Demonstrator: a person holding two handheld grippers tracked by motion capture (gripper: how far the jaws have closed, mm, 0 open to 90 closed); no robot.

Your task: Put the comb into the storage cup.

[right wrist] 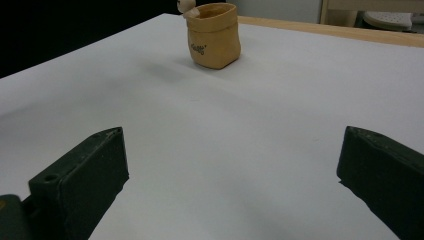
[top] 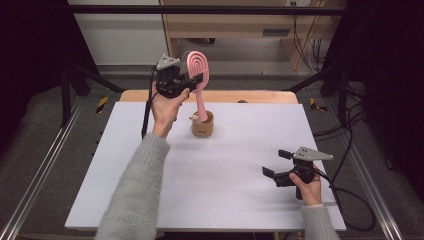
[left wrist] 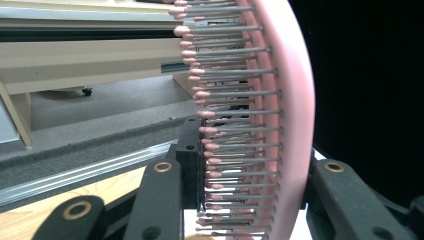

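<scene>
A pink hairbrush stands upright with its handle end at the mouth of a small tan pot at the back middle of the white board. My left gripper is shut on the brush head, raised above the pot. In the left gripper view the brush with its grey bristles sits between the two black jaws. My right gripper rests near the front right of the board, jaws wide open with nothing between them. From the right gripper view the pot stands far ahead.
The white board lies on a wooden table. A small pale figure clings to the pot's left rim. Metal rails run along both sides. Cables trail from each gripper. A wooden desk stands behind the table.
</scene>
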